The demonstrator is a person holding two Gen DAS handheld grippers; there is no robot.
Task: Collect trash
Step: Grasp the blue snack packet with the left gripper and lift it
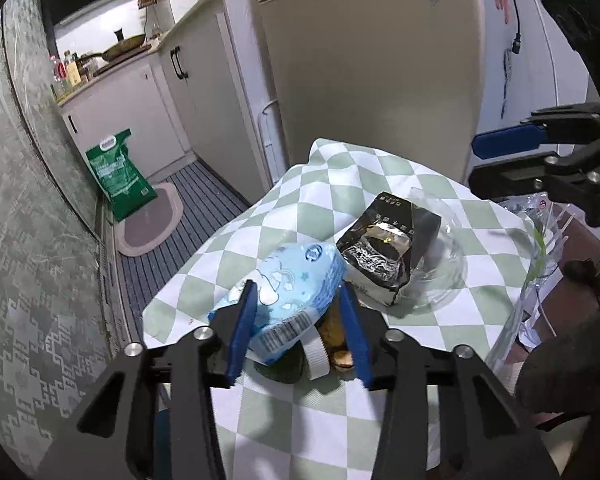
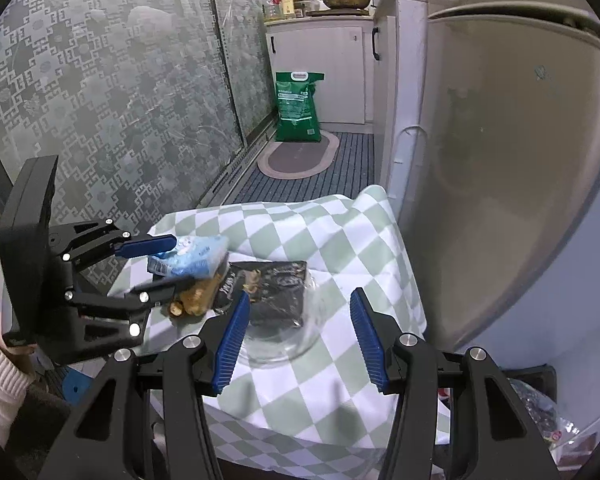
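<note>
A light blue tissue pack lies at the near left of the green-and-white checked cloth. My left gripper is shut on it, one blue pad on top and the other under its edge. In the right wrist view that gripper holds the pack just above brown food scraps. A crumpled black foil packet rests against a clear plastic dish. My right gripper hovers open over the packet and dish, gripping nothing.
A beige fridge stands right behind the table. A green sack and an oval mat sit on the striped floor by the patterned glass door. A clear plastic bag hangs at the table's right side.
</note>
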